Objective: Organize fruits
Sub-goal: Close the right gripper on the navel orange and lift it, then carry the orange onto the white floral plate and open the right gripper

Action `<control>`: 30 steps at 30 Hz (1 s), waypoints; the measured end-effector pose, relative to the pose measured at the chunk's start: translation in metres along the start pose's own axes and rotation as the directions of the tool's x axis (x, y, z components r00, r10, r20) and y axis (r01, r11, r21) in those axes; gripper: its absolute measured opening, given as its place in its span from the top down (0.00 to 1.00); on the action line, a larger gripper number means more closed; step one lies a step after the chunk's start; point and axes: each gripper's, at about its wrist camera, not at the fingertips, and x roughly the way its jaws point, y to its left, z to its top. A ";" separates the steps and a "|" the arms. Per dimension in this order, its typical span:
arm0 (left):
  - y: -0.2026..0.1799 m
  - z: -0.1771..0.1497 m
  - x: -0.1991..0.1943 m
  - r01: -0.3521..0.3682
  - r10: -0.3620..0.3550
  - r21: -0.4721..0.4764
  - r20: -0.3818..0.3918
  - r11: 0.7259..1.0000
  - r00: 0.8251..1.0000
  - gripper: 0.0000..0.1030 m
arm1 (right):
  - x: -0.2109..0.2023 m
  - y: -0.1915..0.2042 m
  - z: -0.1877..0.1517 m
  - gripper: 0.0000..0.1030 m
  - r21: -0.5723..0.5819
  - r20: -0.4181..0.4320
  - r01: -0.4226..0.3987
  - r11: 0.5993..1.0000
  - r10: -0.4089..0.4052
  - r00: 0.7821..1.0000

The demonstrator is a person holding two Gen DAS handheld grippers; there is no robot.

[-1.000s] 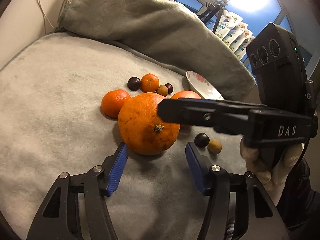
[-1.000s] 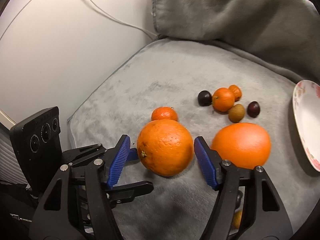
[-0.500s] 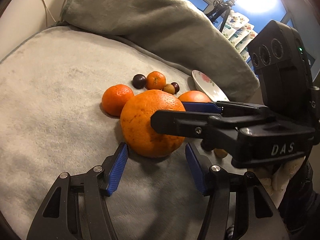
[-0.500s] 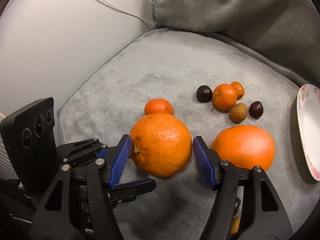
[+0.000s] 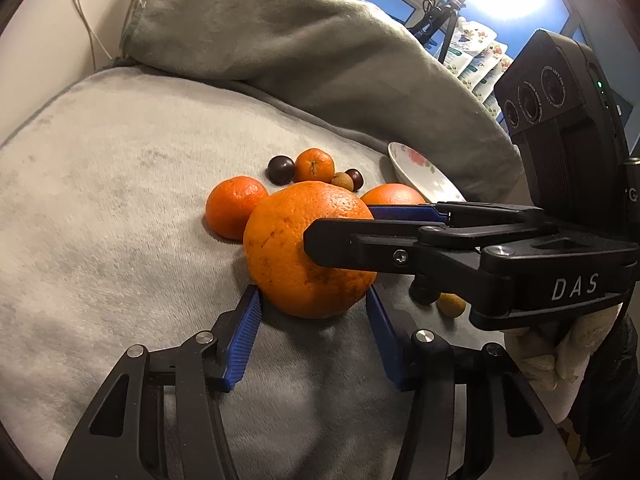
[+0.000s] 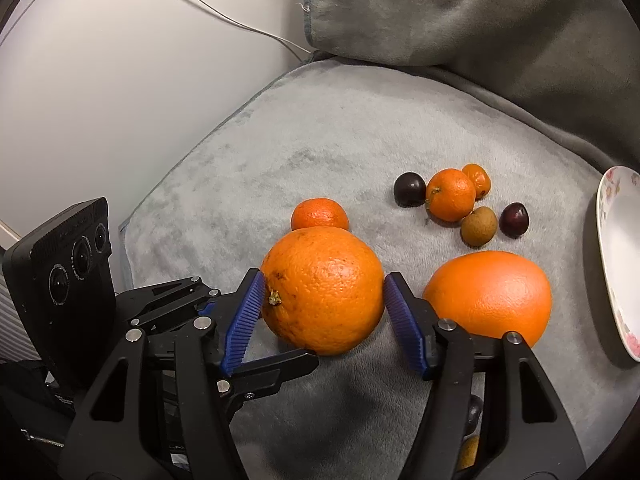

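1. Two grippers close in on one large orange (image 6: 324, 290), which rests on a grey plush blanket (image 6: 320, 140); every place below is given from that orange.
2. The right gripper (image 6: 323, 308) straddles it from the near side, blue pads (image 6: 244, 320) on either flank. Its jaws are closing and stand about half open, the left pad at the skin beside the stem, the right pad just beside the peel.
3. The left gripper (image 5: 312, 320) comes at the orange from another side, jaws closing, pad tips at its lower edge; whether they press, the views do not settle.
4. A mandarin (image 6: 319, 214) touches the orange's far side.
5. A second large orange (image 6: 488, 294) lies just to its right, beyond the right pad.
6. Farther back and right sits a cluster of small fruits (image 6: 460, 200).
7. A flowered plate (image 6: 616, 264) lies well apart at the right.
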 end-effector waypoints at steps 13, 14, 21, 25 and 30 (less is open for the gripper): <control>-0.024 0.017 -0.006 -0.001 -0.002 0.077 0.040 0.997 0.999 0.49 | -0.032 -0.003 -0.001 0.37 0.016 0.092 0.006 1.000 -0.008 0.996; -0.026 0.018 -0.005 0.002 -0.005 0.082 0.041 0.997 0.999 0.49 | -0.035 -0.005 -0.001 0.37 0.020 0.098 0.010 1.000 -0.012 0.995; -0.053 0.035 0.006 0.036 -0.043 0.130 0.052 0.991 0.998 0.49 | -0.066 -0.025 -0.003 0.37 0.053 0.154 0.039 0.998 -0.047 0.987; -0.068 0.041 0.015 0.057 -0.066 0.158 0.050 0.986 0.997 0.49 | -0.083 -0.041 -0.007 0.37 0.079 0.179 0.060 0.995 -0.074 0.981; -0.086 0.049 0.026 0.080 -0.090 0.193 0.044 0.978 0.995 0.49 | -0.100 -0.062 -0.011 0.37 0.122 0.209 0.077 0.990 -0.101 0.973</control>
